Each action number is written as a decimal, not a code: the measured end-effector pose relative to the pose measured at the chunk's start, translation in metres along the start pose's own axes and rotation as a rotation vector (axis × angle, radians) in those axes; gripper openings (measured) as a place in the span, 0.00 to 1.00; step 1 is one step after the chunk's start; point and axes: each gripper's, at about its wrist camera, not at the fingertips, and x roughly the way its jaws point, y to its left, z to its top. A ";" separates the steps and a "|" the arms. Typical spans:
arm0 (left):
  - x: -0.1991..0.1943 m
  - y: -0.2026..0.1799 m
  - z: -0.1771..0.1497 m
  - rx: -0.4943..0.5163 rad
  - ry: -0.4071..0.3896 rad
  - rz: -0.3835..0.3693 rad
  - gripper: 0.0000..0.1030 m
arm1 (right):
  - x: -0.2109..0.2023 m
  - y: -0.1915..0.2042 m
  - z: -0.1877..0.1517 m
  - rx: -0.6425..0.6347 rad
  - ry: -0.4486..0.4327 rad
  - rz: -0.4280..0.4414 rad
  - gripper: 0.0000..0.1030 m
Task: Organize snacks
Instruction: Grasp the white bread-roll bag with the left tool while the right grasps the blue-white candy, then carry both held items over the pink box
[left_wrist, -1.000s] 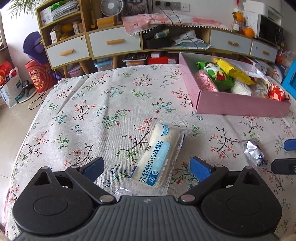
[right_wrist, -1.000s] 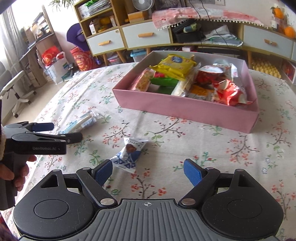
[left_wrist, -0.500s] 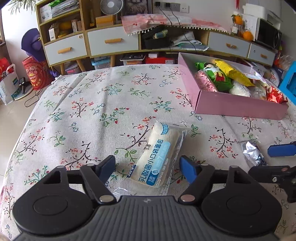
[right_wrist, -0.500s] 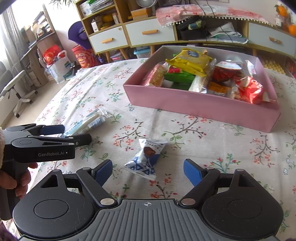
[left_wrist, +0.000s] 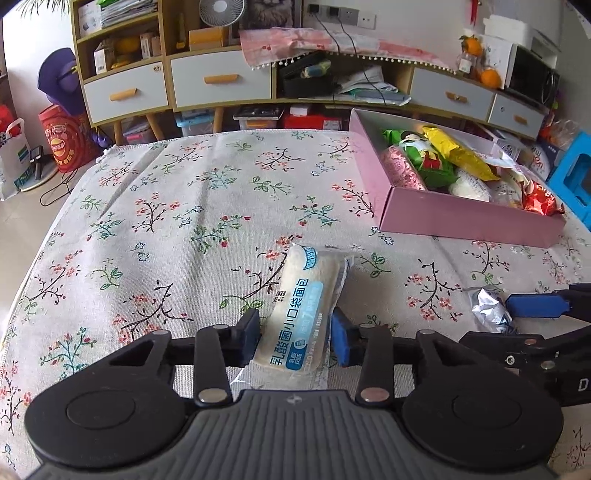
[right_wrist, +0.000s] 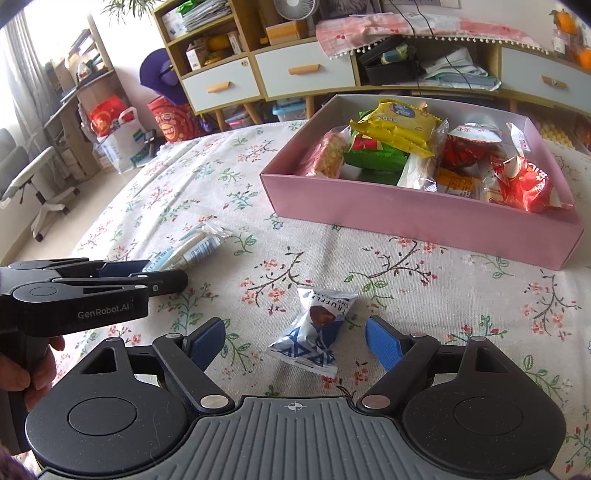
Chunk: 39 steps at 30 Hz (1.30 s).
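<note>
Floral tablecloth (left_wrist: 155, 221), pink box (right_wrist: 424, 218) behind: your left gripper (left_wrist: 293, 338) is closing on the bread packet (left_wrist: 303, 314); your right gripper (right_wrist: 295, 341), closing slightly, stands wide around the truffle packet (right_wrist: 314, 328).

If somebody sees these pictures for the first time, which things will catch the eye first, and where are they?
First the pink box at the far right of the flowered tablecloth, heaped with bright snack packets. Then the white bread packet near the front, with the left gripper closing on its sides. Beside it, the small blue-and-white truffle packet lies between the open pads of the right gripper.
</note>
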 end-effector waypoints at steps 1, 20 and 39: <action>0.000 0.000 0.000 -0.004 0.001 0.000 0.34 | 0.000 0.002 0.000 -0.005 -0.002 -0.003 0.76; -0.002 -0.002 0.005 -0.049 0.036 -0.006 0.28 | 0.000 -0.003 0.004 0.026 0.014 0.051 0.23; -0.005 -0.012 0.012 -0.159 0.070 -0.107 0.22 | -0.022 -0.037 0.015 0.151 -0.012 0.059 0.23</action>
